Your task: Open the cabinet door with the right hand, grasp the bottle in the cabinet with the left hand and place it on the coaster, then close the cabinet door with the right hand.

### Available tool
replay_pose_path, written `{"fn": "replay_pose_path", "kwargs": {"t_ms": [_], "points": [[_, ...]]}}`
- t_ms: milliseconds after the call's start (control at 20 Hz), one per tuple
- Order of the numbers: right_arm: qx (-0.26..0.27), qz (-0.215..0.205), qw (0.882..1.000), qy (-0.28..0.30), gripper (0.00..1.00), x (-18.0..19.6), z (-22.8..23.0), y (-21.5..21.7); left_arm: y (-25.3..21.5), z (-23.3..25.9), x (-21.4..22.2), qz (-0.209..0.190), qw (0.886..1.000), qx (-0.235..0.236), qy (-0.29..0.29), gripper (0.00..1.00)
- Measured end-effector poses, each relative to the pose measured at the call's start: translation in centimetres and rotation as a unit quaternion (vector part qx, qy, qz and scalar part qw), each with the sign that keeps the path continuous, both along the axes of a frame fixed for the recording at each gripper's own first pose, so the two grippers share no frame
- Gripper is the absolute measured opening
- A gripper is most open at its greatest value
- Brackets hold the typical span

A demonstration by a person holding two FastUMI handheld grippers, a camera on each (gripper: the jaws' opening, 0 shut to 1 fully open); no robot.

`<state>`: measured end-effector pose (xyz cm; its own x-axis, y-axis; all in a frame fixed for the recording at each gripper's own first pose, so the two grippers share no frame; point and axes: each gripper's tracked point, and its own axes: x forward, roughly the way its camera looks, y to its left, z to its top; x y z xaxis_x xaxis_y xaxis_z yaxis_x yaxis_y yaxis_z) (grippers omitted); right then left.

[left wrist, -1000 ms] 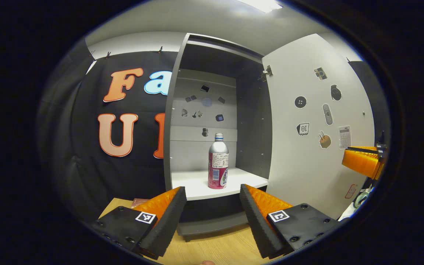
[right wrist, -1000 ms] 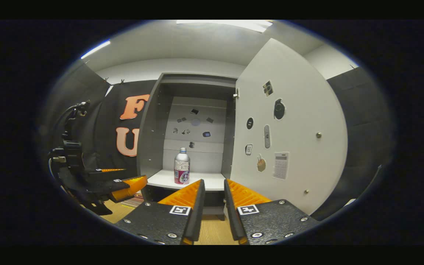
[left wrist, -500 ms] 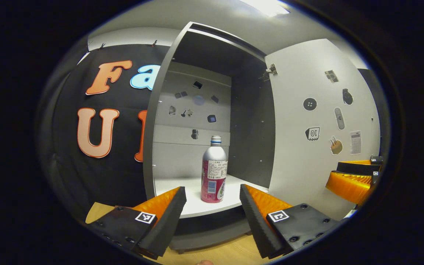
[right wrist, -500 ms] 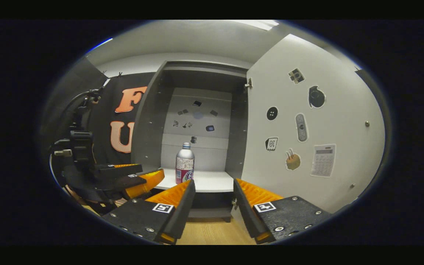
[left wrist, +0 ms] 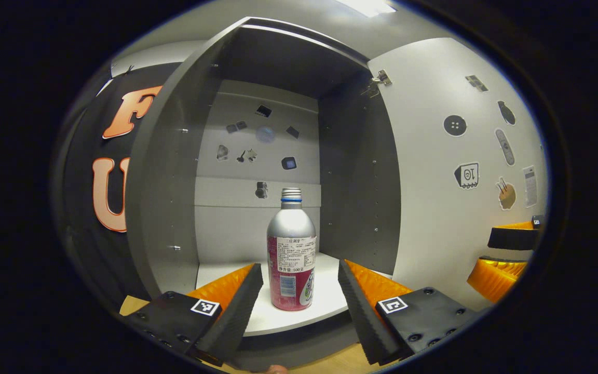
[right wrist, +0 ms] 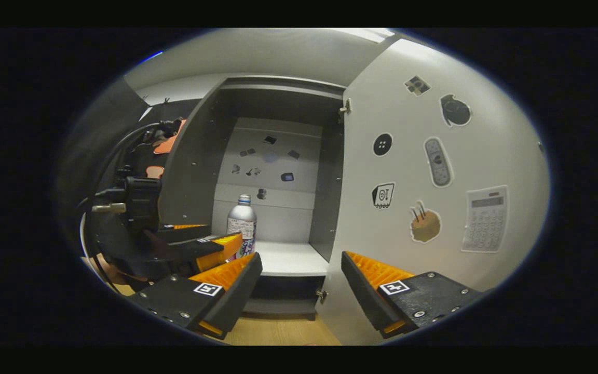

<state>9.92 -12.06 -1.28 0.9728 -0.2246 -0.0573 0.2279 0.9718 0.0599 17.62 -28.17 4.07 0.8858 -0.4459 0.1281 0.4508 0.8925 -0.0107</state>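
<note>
Left gripper view: left gripper (left wrist: 299,291) is standing spread wide, holding nothing, facing into the grey cabinet (left wrist: 169,171).
Bottle: silver metal bottle with a pink label (left wrist: 291,254) is standing upright on the white shelf (left wrist: 325,301), straight ahead, between the finger lines but farther in; long axis vertical.
Nearer hand: left; right gripper (right wrist: 299,296) is hanging open and empty beside the white sticker-covered door (right wrist: 434,171), which is swung wide.
Hidden: coaster; contact between pads and bottle is not yet showing.
</note>
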Motion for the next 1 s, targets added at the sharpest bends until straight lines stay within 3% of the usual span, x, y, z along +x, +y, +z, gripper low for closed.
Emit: {"fn": "replay_pose_path", "kwargs": {"t_ms": [400, 750, 850, 1000], "points": [[0.000, 0.000, 1.000, 0.004, 0.95, 1.2, -0.8, -0.1, -1.2, -1.0, 5.6, 0.011, 0.999, 0.031, -0.002, 0.95], [-0.001, 0.011, 1.000, 0.016, 0.95, 1.3, -1.4, 0.3, -2.2, -2.1, 7.4, 0.006, 0.999, 0.037, 0.009, 0.95], [0.001, 0.017, 1.000, 0.021, 0.95, 1.0, -1.6, 0.5, -2.2, -2.2, 7.4, 0.007, 0.999, 0.034, 0.010, 0.85], [0.001, 0.021, 1.000, 0.023, 0.95, 0.7, -1.6, 0.6, -1.7, -2.1, 7.2, 0.011, 0.999, 0.031, 0.012, 0.84]]}}
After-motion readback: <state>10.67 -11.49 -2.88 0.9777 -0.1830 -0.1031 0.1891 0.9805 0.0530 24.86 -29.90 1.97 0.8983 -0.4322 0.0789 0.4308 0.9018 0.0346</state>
